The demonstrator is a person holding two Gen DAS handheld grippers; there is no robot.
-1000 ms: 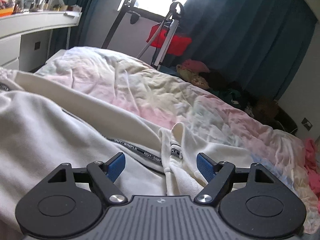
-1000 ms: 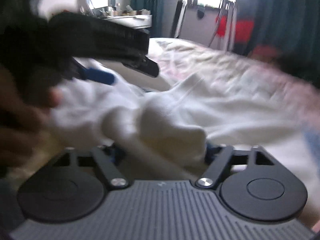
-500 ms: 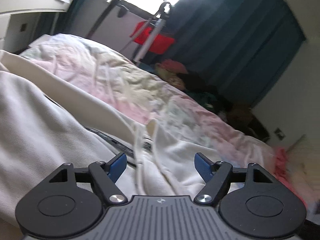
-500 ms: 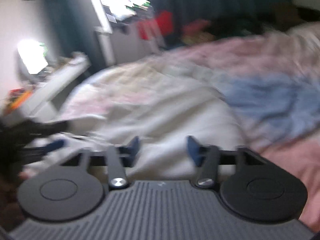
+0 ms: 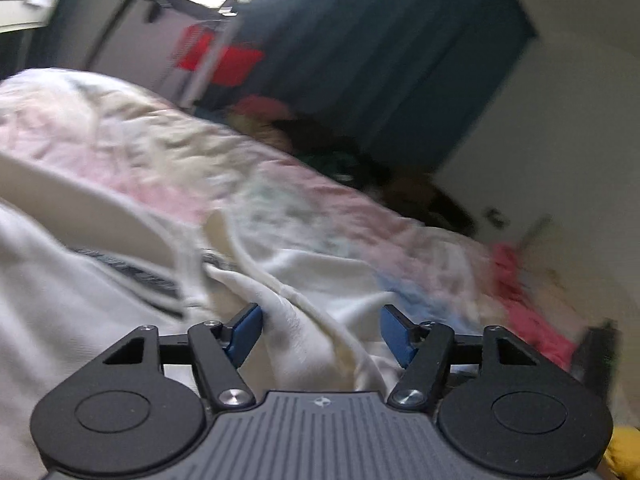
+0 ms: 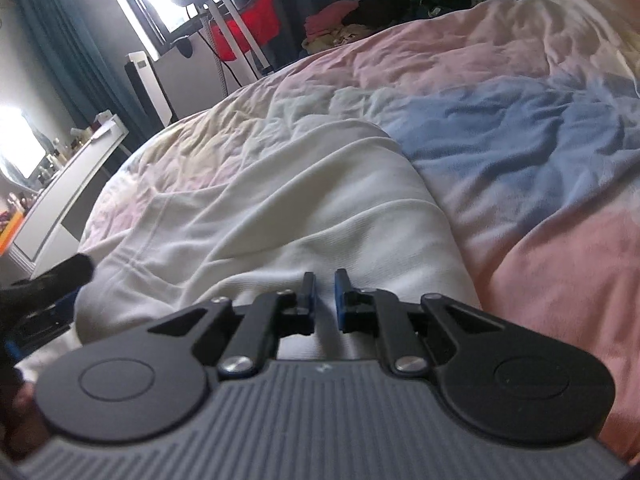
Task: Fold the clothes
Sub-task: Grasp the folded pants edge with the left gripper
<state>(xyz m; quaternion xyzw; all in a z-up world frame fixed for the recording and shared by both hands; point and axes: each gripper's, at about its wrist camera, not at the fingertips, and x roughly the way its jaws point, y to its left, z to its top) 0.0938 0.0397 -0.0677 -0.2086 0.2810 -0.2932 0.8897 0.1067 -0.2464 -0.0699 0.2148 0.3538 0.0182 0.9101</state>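
Note:
A cream-white garment with a dark lettered stripe (image 5: 100,300) lies crumpled on the pastel bedspread (image 5: 248,168). My left gripper (image 5: 320,330) is open, with a raised fold of the garment between its blue pads. In the right wrist view the same white garment (image 6: 280,208) spreads across the bed. My right gripper (image 6: 323,300) sits low on it, its jaws nearly together with a thin gap; a ridge of white cloth shows at the gap, but I cannot tell if it is pinched. The left gripper is a dark shape at the left edge (image 6: 44,292).
The bedspread (image 6: 500,140) is pink, blue and pale yellow. A white dresser (image 6: 68,192) stands at the left. A metal stand with a red bag (image 6: 244,24) is by the window. Clothes are piled by dark curtains (image 5: 380,60). Pink cloth (image 5: 520,280) lies at the bed's right edge.
My right gripper's jaws closed from wide apart to nearly together and it swung right over the garment. My left gripper turned right; the garment fold now sits between its pads.

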